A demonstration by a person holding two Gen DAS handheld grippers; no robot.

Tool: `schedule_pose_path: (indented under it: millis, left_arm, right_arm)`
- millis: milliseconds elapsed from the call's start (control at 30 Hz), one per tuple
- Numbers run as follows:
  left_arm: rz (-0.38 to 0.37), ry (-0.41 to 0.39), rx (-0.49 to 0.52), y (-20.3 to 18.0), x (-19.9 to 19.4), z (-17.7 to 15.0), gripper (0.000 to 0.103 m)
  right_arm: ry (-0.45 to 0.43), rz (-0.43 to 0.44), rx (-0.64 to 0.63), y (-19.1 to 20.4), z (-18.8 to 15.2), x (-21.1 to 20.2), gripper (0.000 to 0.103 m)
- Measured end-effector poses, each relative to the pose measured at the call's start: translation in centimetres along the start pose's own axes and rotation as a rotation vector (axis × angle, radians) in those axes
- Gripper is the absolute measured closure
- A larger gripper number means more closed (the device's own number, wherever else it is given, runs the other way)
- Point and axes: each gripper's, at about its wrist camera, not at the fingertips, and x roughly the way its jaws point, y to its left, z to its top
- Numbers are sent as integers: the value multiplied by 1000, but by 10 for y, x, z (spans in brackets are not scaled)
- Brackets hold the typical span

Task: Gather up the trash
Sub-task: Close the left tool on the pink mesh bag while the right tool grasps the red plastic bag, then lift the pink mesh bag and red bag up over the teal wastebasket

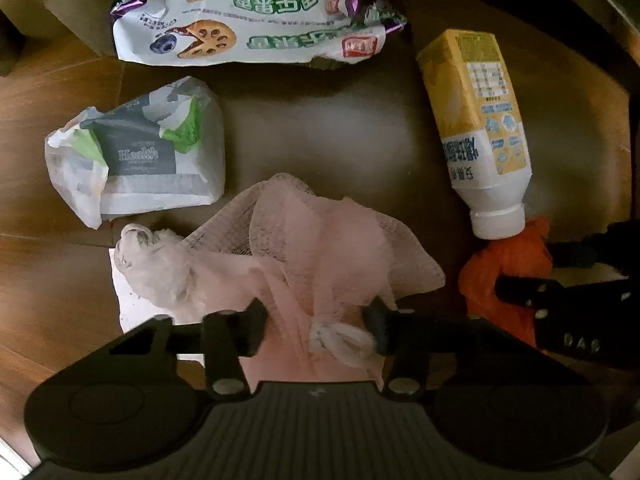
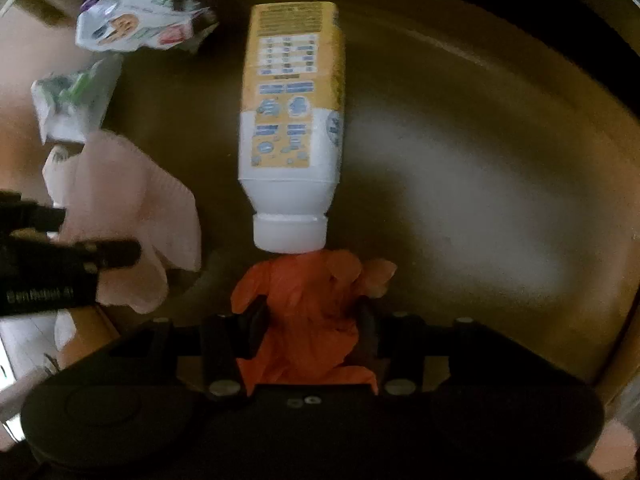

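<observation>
As both claws point down at the floor:
Tissue pack (image 1: pixel 136 152): left edge of the dark mat (image 1: pixel 320 140).
Wrapper (image 1: pixel 248 16): far edge.
Left gripper (image 1: pixel 316 320): narrowed — pink net (image 1: pixel 320 240) between its jaws, pads touching it.
Bottle (image 1: pixel 476 128): right side, cap against the orange bag (image 2: pixel 308 312).
Right gripper (image 2: pixel 308 320): fairly wide — jaws flank the orange bag.

Both grippers point down side by side, the left gripper (image 1: pixel 316 320) with its fingers (image 1: pixel 256 320) partly closed around pink mesh, the right gripper (image 2: pixel 310 328) with fingers (image 2: pixel 252 328) straddling orange plastic.
</observation>
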Motion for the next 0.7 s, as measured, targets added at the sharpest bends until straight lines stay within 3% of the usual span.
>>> schedule_pose_path:
  millis: [133,400,700]
  left_arm:
    - [-21,8,-4,1,-10,-1,68]
    - [-83,-2,24,4,-65,-11,69]
    - [-107,-151,97,-6,-179,-22,69]
  right_arm:
    - [-22,-29,-65,6,-8,-9,68]
    - [-114,-8,-70,3,-32,-68,69]
    - [-312,28,-52,-2,-50,-172,69]
